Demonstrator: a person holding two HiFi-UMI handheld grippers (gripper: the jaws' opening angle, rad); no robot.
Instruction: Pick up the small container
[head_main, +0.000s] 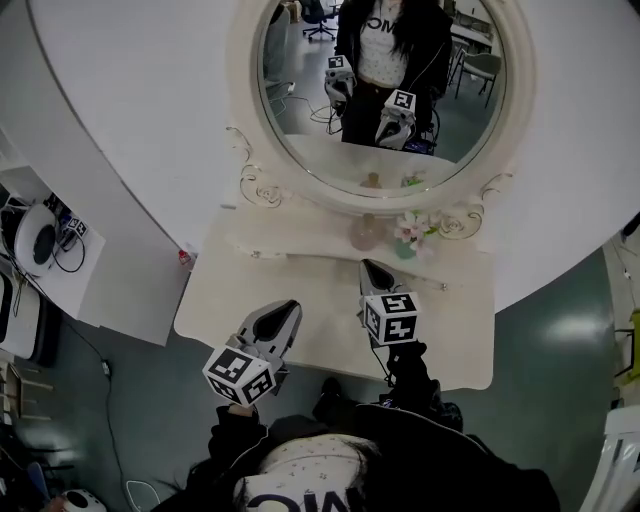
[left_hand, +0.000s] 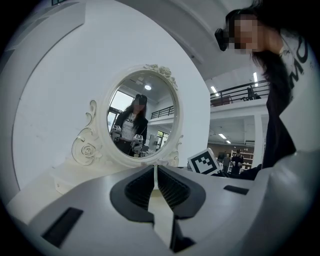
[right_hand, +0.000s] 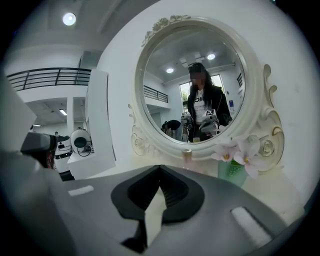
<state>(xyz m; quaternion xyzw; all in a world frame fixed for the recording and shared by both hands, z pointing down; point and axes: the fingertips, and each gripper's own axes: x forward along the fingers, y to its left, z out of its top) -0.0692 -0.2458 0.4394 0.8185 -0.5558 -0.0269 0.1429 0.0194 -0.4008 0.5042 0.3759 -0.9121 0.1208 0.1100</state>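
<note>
The small container (head_main: 365, 232) is a pale pink, see-through bottle with a cap. It stands at the back of the cream vanity table (head_main: 460, 320), just under the round mirror (head_main: 380, 80). The right gripper view shows it (right_hand: 187, 155) ahead and slightly right of the jaws. My right gripper (head_main: 372, 270) hovers over the table a short way in front of it, shut and empty (right_hand: 160, 172). Lower left, my left gripper (head_main: 285, 312) sits over the table's front part, also shut with nothing in it (left_hand: 156, 172).
A green vase of pink-white flowers (head_main: 410, 232) stands right beside the container (right_hand: 235, 160). A small red thing (head_main: 185, 258) sits at the table's left corner. A side desk with a white round device (head_main: 40, 240) lies far left. The person stands at the table's front edge.
</note>
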